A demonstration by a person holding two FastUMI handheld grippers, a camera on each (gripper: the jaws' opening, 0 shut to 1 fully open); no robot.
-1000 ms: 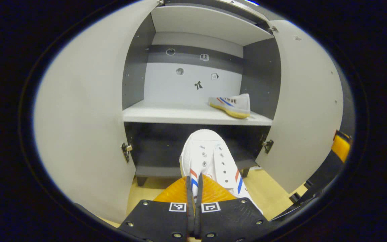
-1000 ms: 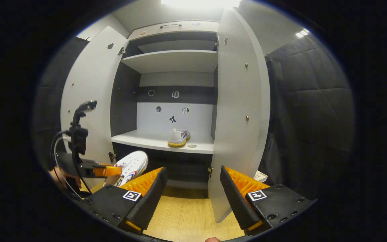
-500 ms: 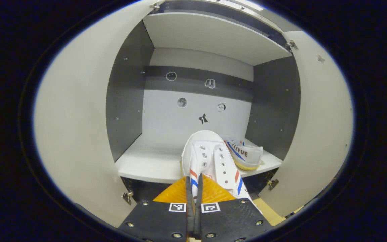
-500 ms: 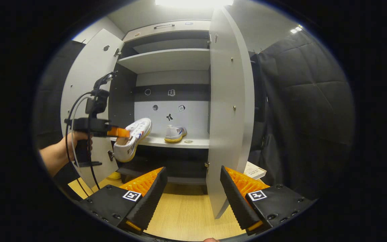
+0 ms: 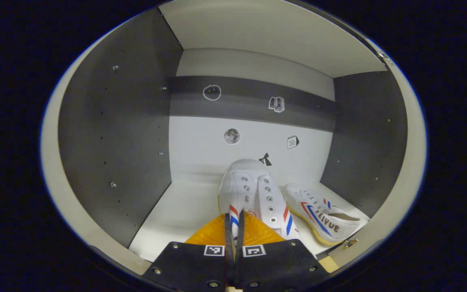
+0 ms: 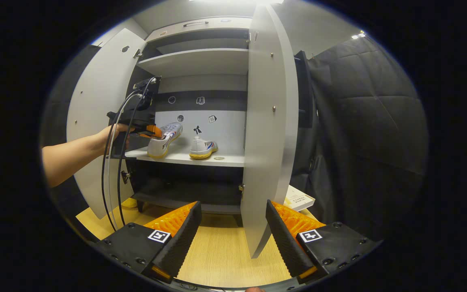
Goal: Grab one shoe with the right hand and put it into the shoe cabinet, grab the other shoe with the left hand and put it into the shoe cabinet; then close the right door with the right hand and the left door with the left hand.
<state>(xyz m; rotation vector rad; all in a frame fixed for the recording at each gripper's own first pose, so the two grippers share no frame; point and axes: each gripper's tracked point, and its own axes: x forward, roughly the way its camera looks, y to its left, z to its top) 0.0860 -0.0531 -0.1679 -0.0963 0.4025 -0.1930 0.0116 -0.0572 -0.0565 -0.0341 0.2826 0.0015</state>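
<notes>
Inside the shoe cabinet (image 6: 201, 61), over the middle shelf (image 5: 176, 211), the left gripper (image 5: 233, 227) is clamped on the heel side of a white shoe (image 5: 253, 194), toe pointing at the back wall. From the right gripper view this held shoe (image 6: 163, 140) sits low over the shelf, heel end maybe touching it, hard to tell. Second shoe (image 5: 322, 219) lies on the shelf just to its right, near the right wall. Right gripper (image 6: 231, 227) hangs back outside over the wood floor (image 6: 221, 259), fingers spread wide, holding nothing. Left door (image 6: 99, 121) and right door (image 6: 268, 134) both stand open. Person's hand (image 6: 114, 132) grips the left tool.
</notes>
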